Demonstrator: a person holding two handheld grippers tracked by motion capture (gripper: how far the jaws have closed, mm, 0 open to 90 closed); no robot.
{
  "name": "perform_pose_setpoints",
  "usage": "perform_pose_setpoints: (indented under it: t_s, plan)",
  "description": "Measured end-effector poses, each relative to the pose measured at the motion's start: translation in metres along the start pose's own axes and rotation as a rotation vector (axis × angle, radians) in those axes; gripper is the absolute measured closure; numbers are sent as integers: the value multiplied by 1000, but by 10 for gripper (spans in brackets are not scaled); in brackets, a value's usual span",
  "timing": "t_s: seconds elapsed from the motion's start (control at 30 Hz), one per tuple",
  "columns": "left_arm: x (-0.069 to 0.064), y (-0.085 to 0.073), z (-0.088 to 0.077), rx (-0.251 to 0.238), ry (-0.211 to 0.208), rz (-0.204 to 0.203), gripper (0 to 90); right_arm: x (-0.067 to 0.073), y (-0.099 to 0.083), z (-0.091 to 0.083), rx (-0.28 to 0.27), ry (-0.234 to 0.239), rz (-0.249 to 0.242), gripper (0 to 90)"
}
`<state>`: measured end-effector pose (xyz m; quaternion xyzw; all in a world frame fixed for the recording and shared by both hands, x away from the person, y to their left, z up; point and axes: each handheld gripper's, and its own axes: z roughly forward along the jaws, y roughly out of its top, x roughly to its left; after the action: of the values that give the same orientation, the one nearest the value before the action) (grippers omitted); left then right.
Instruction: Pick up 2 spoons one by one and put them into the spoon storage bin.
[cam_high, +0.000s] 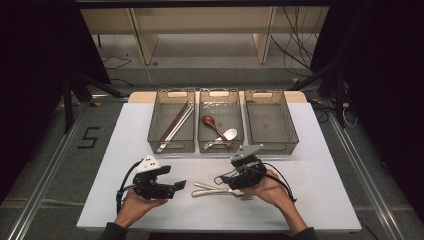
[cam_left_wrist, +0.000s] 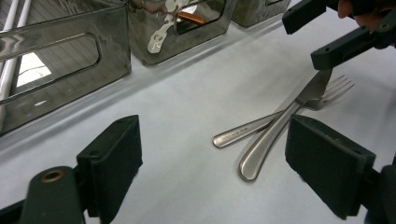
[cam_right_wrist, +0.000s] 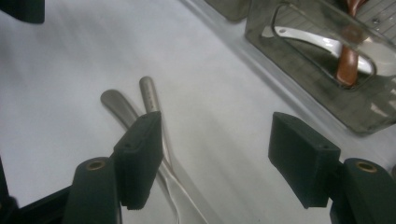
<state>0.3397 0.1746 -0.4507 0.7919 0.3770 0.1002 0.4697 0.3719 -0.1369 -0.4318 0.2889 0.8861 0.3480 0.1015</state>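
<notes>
Two metal cutlery pieces lie crossed on the white table between my hands; the one whose head I can make out is a fork. My left gripper points right at their handles, and it is open and holds nothing. My right gripper hovers just above the cutlery, pointing left. It is open too, its left pad over the two handles. I cannot tell whether it touches them.
Three clear grey bins stand in a row at the back. The left bin holds chopsticks. The middle bin holds a brown spoon and a white spoon. The right bin holds nothing.
</notes>
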Motion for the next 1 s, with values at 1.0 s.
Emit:
perform_pose_setpoints:
  t_s: [1.0]
  plan:
    - [-10,5,7,49,-30,38,183,15,-23,4,86,20,-47,352]
